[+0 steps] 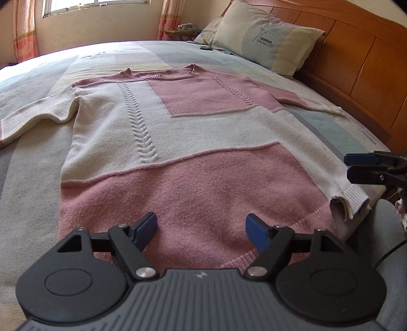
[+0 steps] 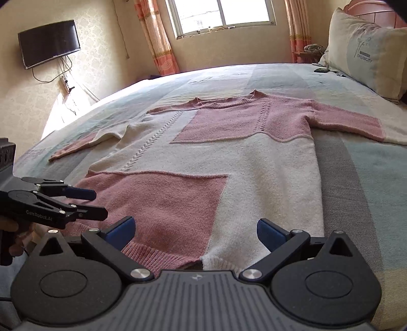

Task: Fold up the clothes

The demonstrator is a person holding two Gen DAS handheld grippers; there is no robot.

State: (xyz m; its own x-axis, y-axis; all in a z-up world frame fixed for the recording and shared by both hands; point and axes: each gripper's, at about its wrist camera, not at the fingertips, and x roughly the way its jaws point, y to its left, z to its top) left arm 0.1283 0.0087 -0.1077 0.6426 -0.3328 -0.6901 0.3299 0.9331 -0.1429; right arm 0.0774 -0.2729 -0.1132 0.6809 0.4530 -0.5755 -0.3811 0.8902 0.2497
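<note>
A knitted sweater (image 1: pixel 190 132) in pink and cream blocks lies flat on the bed, neck away from me and both sleeves spread out. My left gripper (image 1: pixel 201 224) hovers open over the pink hem, nothing between its blue pads. At the right edge of the left wrist view, my right gripper (image 1: pixel 352 166) juts in near the cream hem corner (image 1: pixel 353 203), which is slightly rumpled. In the right wrist view the sweater (image 2: pixel 254 165) fills the middle, and my right gripper (image 2: pixel 194 225) stands open above the hem. Beside it on the left, my left gripper (image 2: pixel 98 203) is open too.
The bed (image 1: pixel 30 157) has a pastel patchwork sheet. A pillow (image 1: pixel 269 43) leans on the wooden headboard (image 1: pixel 356 66) at the right, a small dark device (image 1: pixel 206 47) beside it. On the far walls are a television (image 2: pixel 48 43) and a curtained window (image 2: pixel 221 15).
</note>
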